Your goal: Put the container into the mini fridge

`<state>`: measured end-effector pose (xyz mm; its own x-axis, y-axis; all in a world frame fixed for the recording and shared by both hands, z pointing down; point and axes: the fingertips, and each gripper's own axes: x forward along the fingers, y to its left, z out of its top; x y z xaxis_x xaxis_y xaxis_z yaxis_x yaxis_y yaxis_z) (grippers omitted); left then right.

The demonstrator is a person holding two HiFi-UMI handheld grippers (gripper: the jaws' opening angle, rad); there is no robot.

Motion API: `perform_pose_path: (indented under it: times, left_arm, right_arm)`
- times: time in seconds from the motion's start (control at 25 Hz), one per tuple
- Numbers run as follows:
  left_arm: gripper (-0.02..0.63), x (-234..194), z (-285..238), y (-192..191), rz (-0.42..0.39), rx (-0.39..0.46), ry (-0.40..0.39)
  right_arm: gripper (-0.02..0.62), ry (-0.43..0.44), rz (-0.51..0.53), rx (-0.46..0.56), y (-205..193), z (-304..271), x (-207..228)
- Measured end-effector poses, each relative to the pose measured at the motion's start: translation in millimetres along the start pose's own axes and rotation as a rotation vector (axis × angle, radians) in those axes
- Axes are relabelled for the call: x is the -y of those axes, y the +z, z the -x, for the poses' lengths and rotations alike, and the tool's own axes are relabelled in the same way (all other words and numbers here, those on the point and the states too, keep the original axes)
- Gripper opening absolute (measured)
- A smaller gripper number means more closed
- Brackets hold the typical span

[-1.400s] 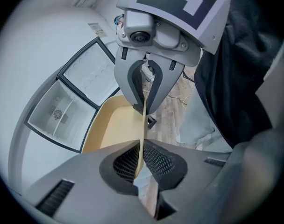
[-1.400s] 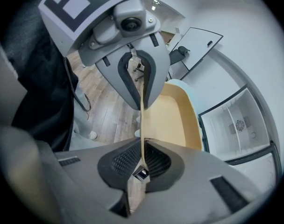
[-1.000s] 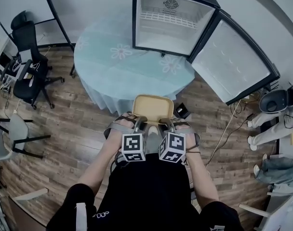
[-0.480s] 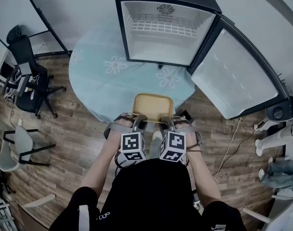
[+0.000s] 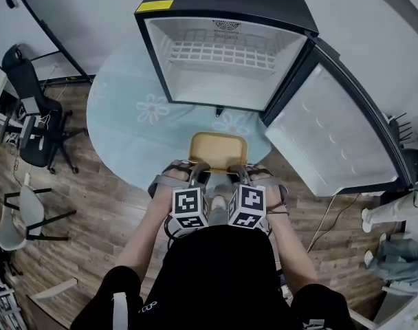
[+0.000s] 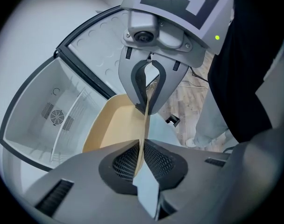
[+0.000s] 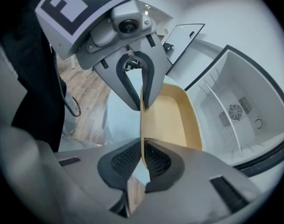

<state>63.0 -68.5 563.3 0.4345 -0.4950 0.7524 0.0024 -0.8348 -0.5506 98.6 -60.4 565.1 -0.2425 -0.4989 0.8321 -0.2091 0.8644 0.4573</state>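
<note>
Pads [image 6: 124,161] of the left gripper [image 6: 141,158] are clamping the near rim of the container [image 6: 115,125], its thin tan wall running edge-on between them. The right gripper [image 7: 142,160] is doing likewise, its pads [image 7: 159,161] biting that same near rim just beside the left one. Both grips are sitting on one short side, so the container is cantilevering out ahead of the jaws, open side up and looking empty. It is appearing to hang over the near edge of the round table [image 5: 137,139], in front of the mini fridge [image 5: 223,2] mouth and not yet inside. Fridge is standing on that table with its door [image 5: 333,139] standing wide open to the right, cavity showing nothing but a wire shelf [image 5: 219,52] in its upper part. I'm reading this as the carry-in, insertion pending. What is needing care, in my judgement: both clamps gripping firm and the two grippers travelling as one unit, since any twist between them is risking bending that thin rim or peeling it off a pad. Far end is probably wanting to droop with a one-sided hold, so I'm suggesting tipping the wrists to level it. I'm aiming it at the cavity floor under the shelf, centred, clearing the front lip and the door's hinge side, with jaws opening only once the base is resting flat inside.
</note>
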Motion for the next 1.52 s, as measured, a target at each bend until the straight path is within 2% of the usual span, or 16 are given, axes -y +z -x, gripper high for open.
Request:
perform_pose_path:
  times: [0.2,0.52,1.04,1.52]
  left_arm:
    - [0.044,-18,-17,7,0.031,-0.013,0.002]
    - [0.044,-39,-24,-8,0.058,-0.030,0.019]
    - [0.057,-88,-20,-34,0.017,-0.013,0.074]
    - [0.084,-119,-20,-40,0.039,0.029,0.140]
  right_arm:
    - [0.021,0.014,0.010,0.018,-12,-8,23]
    - [0.021,0.024,0.024,0.034,-1,-22,42]
    - [0.021,0.015,-0.004,0.018,31,-36,80]
    - [0.020,0.037,-0.001,-0.024,37,-45,102]
